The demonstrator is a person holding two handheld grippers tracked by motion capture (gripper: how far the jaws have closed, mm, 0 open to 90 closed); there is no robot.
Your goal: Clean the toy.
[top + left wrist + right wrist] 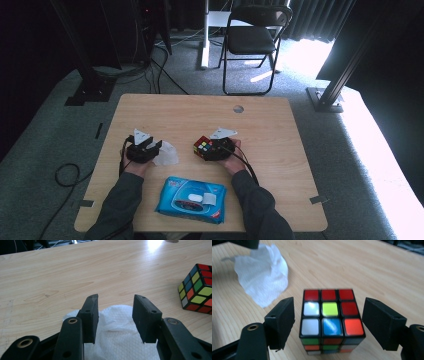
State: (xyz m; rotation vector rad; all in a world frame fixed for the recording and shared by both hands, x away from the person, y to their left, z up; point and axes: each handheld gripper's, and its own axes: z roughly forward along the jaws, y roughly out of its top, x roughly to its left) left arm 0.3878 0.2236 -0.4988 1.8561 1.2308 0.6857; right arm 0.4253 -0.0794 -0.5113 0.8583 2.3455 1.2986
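Cube [332,322] sits between my right gripper [329,322] jaws, apart: rigid, slick, take 2 flat sides. Left gripper [115,315] gapes over limp wipe [117,335].

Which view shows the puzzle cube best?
The right gripper view: the puzzle cube sits close and whole between the right gripper's open jaws. The left gripper view cuts it at the frame's edge; the high view shows it small.
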